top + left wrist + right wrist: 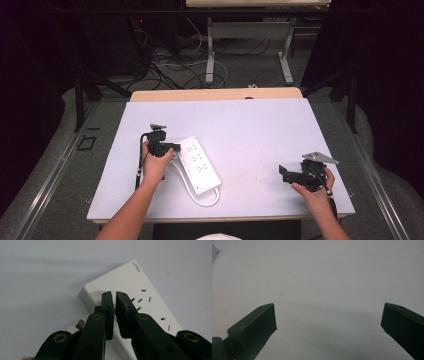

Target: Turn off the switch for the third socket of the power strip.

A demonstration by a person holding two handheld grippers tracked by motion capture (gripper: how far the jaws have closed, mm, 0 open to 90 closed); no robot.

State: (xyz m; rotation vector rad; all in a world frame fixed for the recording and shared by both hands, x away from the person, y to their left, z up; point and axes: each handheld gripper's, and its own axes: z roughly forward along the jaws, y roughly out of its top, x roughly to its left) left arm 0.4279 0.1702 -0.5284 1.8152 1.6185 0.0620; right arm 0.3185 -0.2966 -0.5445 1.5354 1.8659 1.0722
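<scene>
A white power strip [200, 162] lies slantwise on the white table top [250, 125], left of the middle, with its white cable [206, 201] looping off its near end. My left gripper [171, 147] reaches over the strip's far left end. In the left gripper view its black jaws [113, 293] stand almost together above the strip [125, 277], close to the sockets, and I see nothing gripped between them. My right gripper [286, 174] hovers at the near right of the table. Its jaws [328, 315] are wide open over bare table.
The table's wooden far edge [215, 94] borders a floor strewn with cables, with another table's legs [210, 55] behind. A white stub [75, 327] shows beside my left jaws. A corner of the strip [214, 252] shows at the upper left of the right gripper view.
</scene>
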